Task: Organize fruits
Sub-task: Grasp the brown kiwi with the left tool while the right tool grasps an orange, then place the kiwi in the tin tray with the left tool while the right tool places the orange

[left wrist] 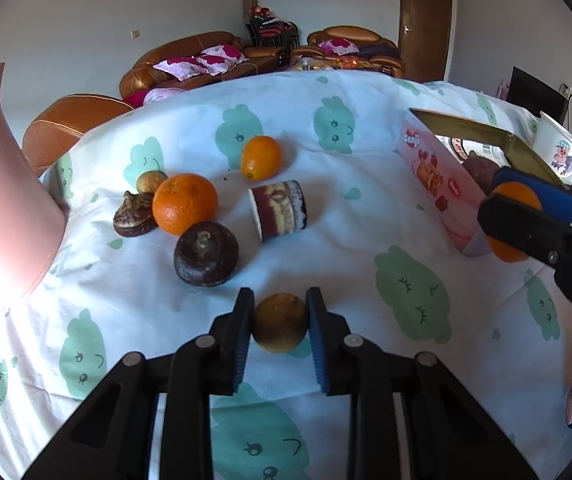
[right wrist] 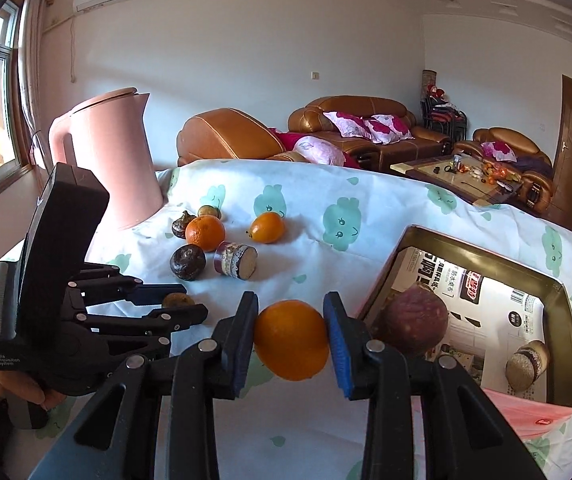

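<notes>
My left gripper (left wrist: 280, 322) is shut on a small brownish-yellow fruit (left wrist: 281, 323), just above the cloth; it also shows in the right wrist view (right wrist: 177, 301). My right gripper (right wrist: 291, 338) is shut on an orange (right wrist: 291, 339), held beside the open pink tin box (right wrist: 482, 248); the orange also shows in the left wrist view (left wrist: 515, 200). In the box lie a dark purple fruit (right wrist: 416, 326) and a small jar (right wrist: 526, 364). On the cloth lie a big orange (left wrist: 185, 204), a small oval orange (left wrist: 261, 158), a dark round fruit (left wrist: 206, 254) and a cut sugarcane piece (left wrist: 280, 209).
A pink kettle (left wrist: 2, 200) stands at the left of the table. Two small brown fruits (left wrist: 136, 214) lie behind the big orange. A white paper cup (left wrist: 558, 148) stands behind the box. The patterned tablecloth (left wrist: 366, 240) covers the table. Sofas stand beyond.
</notes>
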A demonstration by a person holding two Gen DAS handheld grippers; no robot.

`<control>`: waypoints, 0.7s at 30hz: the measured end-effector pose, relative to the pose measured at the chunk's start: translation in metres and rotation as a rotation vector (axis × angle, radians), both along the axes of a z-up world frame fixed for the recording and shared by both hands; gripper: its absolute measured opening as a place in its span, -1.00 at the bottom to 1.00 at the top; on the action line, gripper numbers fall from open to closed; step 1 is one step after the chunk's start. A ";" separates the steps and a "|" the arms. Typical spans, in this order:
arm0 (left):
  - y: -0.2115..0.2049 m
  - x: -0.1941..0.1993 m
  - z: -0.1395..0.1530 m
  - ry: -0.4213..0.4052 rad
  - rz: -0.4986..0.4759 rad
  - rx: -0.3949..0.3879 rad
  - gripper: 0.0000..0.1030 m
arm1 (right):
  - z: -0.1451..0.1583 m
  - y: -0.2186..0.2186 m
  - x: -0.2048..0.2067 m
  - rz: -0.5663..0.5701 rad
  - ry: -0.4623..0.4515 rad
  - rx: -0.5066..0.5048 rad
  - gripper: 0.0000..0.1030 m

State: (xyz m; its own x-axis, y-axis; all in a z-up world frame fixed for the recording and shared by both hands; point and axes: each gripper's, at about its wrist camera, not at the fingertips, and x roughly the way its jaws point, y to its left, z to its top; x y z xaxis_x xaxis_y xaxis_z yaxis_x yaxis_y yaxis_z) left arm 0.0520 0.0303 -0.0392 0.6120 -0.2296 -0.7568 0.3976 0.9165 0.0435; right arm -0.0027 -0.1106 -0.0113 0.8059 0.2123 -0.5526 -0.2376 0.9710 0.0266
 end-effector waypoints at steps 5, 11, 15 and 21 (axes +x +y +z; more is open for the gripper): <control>0.005 -0.015 0.028 -0.192 0.049 -0.110 -0.45 | 0.006 -0.008 -0.004 -0.029 -0.033 0.007 -0.30; -0.015 -0.023 0.039 -0.264 0.063 -0.167 -0.45 | 0.022 -0.038 -0.004 -0.117 -0.084 0.004 -0.30; -0.039 -0.023 0.045 -0.272 0.049 -0.214 -0.45 | 0.028 -0.066 0.000 -0.200 -0.094 -0.008 -0.30; -0.096 -0.023 0.050 -0.268 -0.026 -0.208 -0.45 | 0.023 -0.110 0.005 -0.318 -0.086 -0.064 -0.30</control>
State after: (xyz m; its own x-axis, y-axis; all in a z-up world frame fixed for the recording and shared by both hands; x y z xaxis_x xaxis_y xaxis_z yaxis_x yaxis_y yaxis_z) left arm 0.0293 -0.0659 0.0110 0.7748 -0.3802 -0.5051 0.4205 0.9065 -0.0373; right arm 0.0026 -0.2207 0.0116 0.8706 -0.0906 -0.4837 0.0792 0.9959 -0.0441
